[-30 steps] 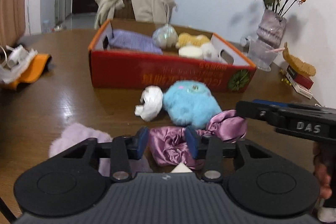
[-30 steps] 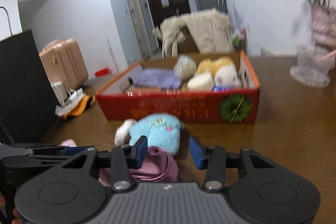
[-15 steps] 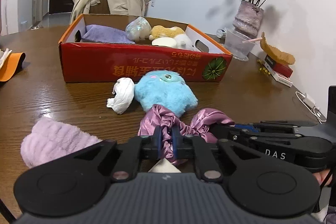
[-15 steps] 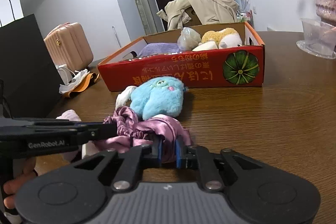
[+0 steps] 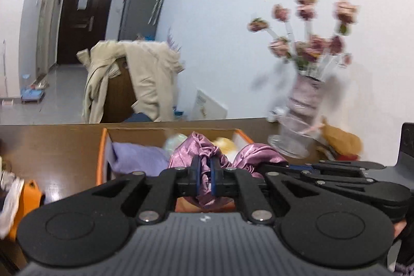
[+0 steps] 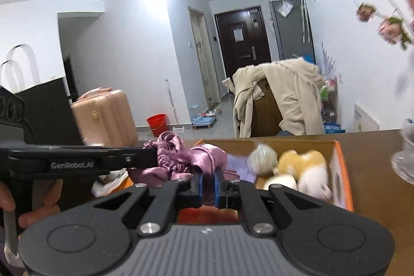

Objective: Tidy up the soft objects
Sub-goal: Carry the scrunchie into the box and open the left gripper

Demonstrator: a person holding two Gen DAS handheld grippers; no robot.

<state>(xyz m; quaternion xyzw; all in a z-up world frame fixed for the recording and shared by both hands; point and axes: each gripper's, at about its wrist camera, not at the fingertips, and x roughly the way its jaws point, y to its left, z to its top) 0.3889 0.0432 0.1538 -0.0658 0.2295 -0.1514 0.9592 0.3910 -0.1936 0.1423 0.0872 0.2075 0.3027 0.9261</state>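
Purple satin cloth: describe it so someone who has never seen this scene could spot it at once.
Find the orange-rimmed cardboard box on the brown table. In front of it, the left gripper and right gripper each pinch one end of the purple satin cloth. Unlike the matte lilac fabric and the yellow-and-white plush toy in the box, it is shiny, ruffled and lifted up.

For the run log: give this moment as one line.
left gripper: shut on satin cloth | right gripper: shut on same cloth | cloth: held up in front of open box | release: not yet
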